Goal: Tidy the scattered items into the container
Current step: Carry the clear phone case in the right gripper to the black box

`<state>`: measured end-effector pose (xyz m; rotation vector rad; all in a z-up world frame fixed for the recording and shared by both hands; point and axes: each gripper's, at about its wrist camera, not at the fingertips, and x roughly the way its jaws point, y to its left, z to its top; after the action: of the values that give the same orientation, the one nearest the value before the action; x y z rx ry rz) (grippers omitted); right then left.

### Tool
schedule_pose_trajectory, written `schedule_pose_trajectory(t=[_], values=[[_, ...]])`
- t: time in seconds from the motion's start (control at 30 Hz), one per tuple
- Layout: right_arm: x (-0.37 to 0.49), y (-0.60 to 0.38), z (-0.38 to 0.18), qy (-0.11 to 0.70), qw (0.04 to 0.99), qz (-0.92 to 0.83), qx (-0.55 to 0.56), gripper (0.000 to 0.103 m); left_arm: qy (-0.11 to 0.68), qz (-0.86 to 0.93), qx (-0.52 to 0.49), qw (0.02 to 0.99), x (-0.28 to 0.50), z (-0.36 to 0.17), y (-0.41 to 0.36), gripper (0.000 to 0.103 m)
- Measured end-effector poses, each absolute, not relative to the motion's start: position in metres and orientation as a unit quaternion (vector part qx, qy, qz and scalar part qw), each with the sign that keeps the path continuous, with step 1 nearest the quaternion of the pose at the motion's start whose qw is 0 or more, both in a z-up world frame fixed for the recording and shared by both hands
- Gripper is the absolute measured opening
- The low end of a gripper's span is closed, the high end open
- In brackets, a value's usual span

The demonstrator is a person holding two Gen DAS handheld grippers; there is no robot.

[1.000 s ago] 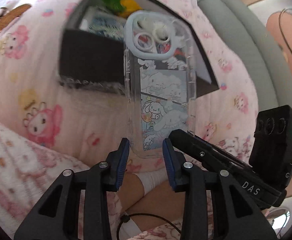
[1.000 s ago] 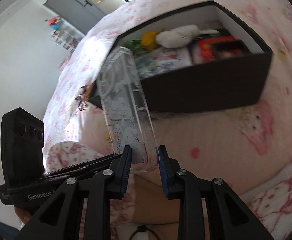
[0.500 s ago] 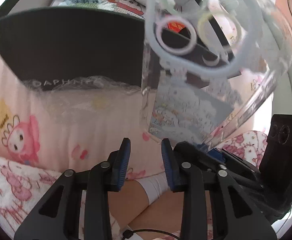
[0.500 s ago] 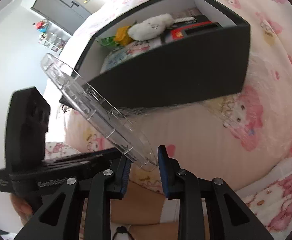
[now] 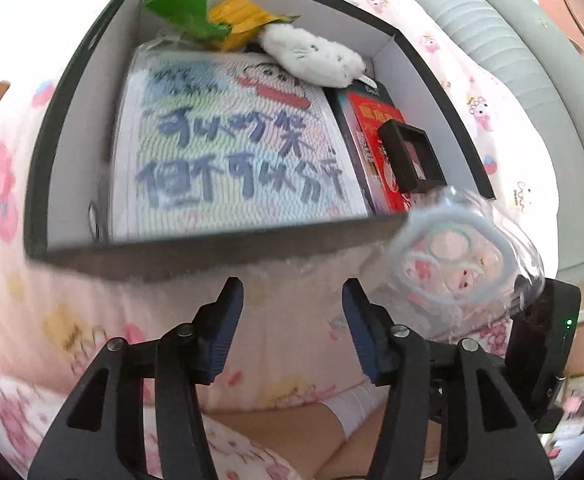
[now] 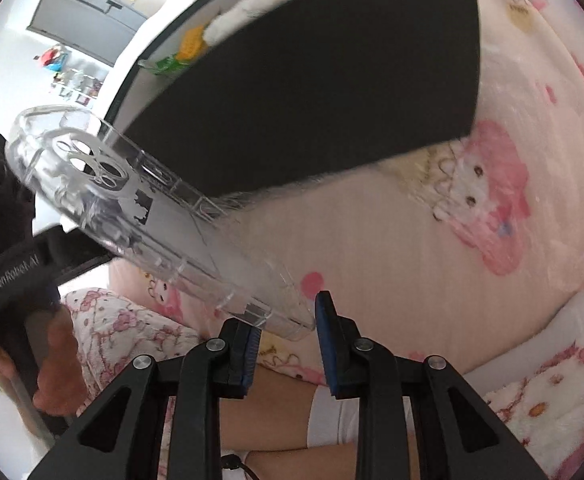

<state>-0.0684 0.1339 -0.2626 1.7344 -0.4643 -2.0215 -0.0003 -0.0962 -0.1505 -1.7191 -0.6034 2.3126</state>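
- Left wrist view: left gripper (image 5: 292,320) gaping wide, holding nothing, near the black cardboard box (image 5: 35,184); printed pad (image 5: 231,148), white plush (image 5: 312,58) inside.
- Right gripper (image 6: 285,344) spread open; clear plastic phone case (image 6: 151,220) tilted between its pads, touching the right one, black box wall (image 6: 312,80) behind.

Left gripper (image 5: 292,312): black skeletal plastic arms with triangular cut-outs, silver screws at pivots, blue ribbed pads (image 5: 227,328) on fingertips. Right gripper (image 6: 285,334): same build, blue pads, silver screws. Black camera housing lettered "GenRobot.AI" in white; second housing showing green LED. Bare skin on hand (image 6: 53,368) and legs, white hem, thin black cable.
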Motion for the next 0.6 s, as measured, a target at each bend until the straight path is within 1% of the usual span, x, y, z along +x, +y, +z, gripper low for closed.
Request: schedule_pose_trajectory(t=[0.1, 0.23, 0.37, 0.5, 0.6], values=[[-0.069, 0.136, -0.263, -0.169, 0.215, -0.728, 0.629, 0.023, -0.187, 0.783, -0.583, 0.111, 0.001, -0.152, -0.097, 0.053], [-0.079, 0.133, -0.265, -0.16, 0.202, -0.729, 0.634, 0.023, -0.192, 0.783, -0.579, 0.123, 0.012, -0.163, -0.103, 0.053], [-0.092, 0.13, -0.259, -0.147, 0.192, -0.741, 0.627, 0.024, -0.256, 0.746, -0.599, 0.142, 0.022, -0.181, -0.122, 0.053], [-0.106, 0.131, -0.268, -0.152, 0.168, -0.734, 0.64, 0.026, -0.29, 0.745, -0.587, 0.128, 0.031, -0.181, -0.143, 0.054], [-0.106, 0.133, -0.258, -0.146, 0.159, -0.745, 0.631, 0.027, -0.294, 0.748, -0.586, 0.104, 0.041, -0.182, -0.155, 0.054]])
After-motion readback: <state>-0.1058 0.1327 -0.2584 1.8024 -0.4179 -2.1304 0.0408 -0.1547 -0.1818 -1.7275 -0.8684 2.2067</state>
